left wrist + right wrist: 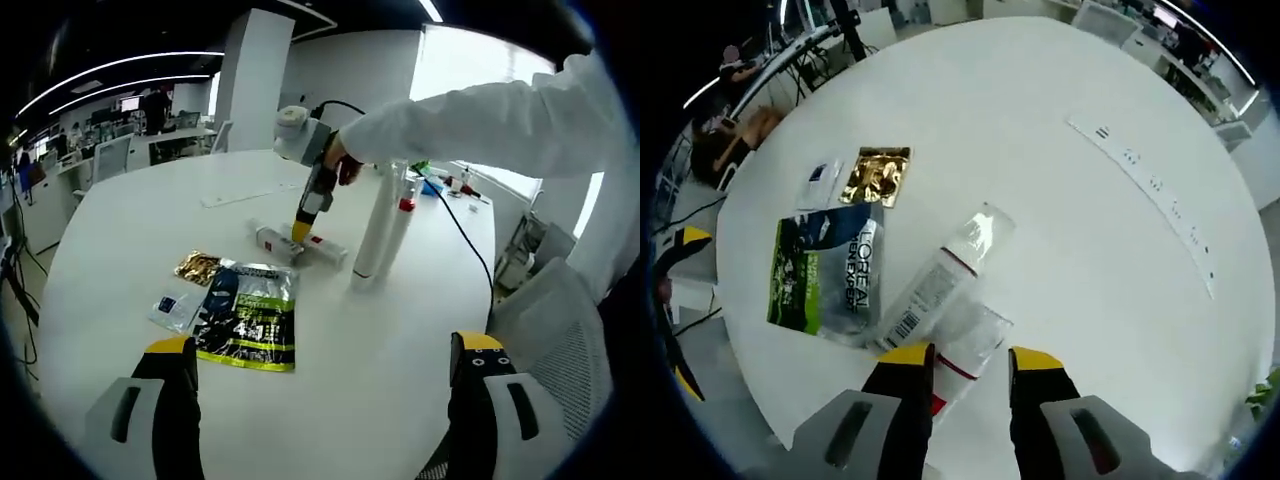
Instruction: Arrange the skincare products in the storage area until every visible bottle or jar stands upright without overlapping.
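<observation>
Two small bottles lie side by side on the white round table (400, 340): one with a barcode label (935, 280) (274, 240), one with a red band and a clear cap (975, 335) (326, 250). My right gripper (970, 358) (301, 230) is open, tips down, its jaws on either side of the red-banded bottle with a gap left on the right. Two tall slim bottles (376, 225) stand upright close together just right of it. My left gripper (325, 350) is open wide over bare table, well short of the bottles.
A black-and-green pack (246, 315) (825, 275), a gold sachet (198, 267) (878, 175) and a small blue-and-white sachet (175, 308) (820, 180) lie flat beside the bottles. A clear ruler strip (1150, 165) lies farther off. A mesh chair (560, 330) stands at the table's edge.
</observation>
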The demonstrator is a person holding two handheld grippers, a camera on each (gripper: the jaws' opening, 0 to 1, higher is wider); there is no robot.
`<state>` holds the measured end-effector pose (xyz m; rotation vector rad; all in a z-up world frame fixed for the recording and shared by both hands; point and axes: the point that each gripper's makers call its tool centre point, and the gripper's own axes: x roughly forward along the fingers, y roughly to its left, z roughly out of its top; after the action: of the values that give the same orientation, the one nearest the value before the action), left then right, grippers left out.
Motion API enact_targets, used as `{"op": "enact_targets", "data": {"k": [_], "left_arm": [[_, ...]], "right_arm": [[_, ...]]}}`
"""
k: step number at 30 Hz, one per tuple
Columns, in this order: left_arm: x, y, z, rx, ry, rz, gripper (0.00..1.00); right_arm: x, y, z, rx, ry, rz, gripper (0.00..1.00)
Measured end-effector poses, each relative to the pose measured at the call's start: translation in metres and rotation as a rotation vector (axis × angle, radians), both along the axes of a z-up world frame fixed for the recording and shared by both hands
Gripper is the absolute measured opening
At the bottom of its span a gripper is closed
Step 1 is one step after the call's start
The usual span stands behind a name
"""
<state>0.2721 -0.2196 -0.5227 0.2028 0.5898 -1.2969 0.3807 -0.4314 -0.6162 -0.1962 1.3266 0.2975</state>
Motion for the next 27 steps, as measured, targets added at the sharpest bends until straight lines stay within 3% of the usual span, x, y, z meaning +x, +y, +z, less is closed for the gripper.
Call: {"op": "enact_targets", "data": {"k": [9,19,22,27], "left_arm": [[-0.001,0.001,-0.003,0.01,0.008,-0.007,0.99],[-0.001,-0.001,-0.003,0.01,0.011,-0.013,0.99],[-0.002,-0.001,-0.004,0.011,0.015,-0.016,0.99],[-0.003,-0.002,-0.003,0.002,0.02,-0.016,0.99]], "right_arm": [[-0.005,-0.008,-0.009,-0.045,0.027,-0.001,0.18],[-0.007,-0.008,-0.009,-0.048,0.037,-0.032,0.15],[-0.01,-0.01,-0.009,-0.038,0.069,-0.058,0.14],[-0.016,-0.009,0.0,-0.023,0.06,-0.078,0.13]]}}
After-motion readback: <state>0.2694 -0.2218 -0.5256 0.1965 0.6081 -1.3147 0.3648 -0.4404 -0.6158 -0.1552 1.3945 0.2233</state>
